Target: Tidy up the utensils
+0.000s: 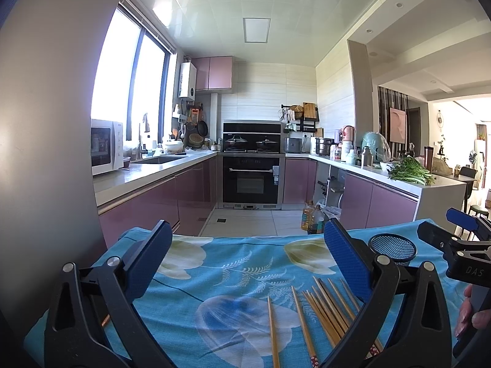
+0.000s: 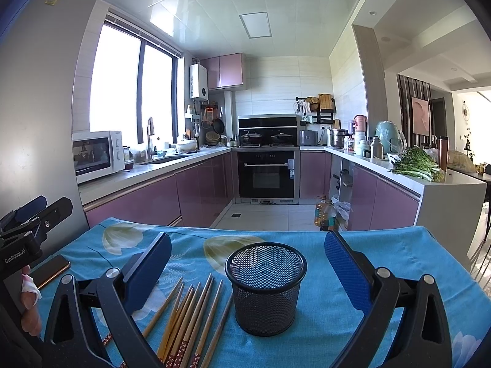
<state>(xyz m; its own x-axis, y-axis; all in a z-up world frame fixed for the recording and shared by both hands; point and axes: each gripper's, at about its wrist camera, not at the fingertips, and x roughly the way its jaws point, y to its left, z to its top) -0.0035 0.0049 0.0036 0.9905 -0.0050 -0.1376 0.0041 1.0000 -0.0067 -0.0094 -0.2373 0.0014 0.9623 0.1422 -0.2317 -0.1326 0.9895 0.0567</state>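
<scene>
Several wooden chopsticks (image 1: 322, 312) lie loose on a blue floral tablecloth (image 1: 221, 263), fanned out near the front. In the right wrist view the same chopsticks (image 2: 190, 316) rest just left of an upright black mesh cup (image 2: 266, 288), which holds nothing. The mesh cup (image 1: 392, 247) shows at the right in the left wrist view. My left gripper (image 1: 245, 251) stands open above the cloth, its right finger over the chopsticks. My right gripper (image 2: 248, 260) is open too, with the cup between its fingers but untouched.
A dark phone (image 2: 50, 271) lies on the cloth at the left edge. Beyond the table's far edge are a tiled floor, oil bottles (image 2: 325, 214), purple cabinets and an oven (image 2: 266, 173). A grey fridge wall (image 1: 46, 122) stands close on the left.
</scene>
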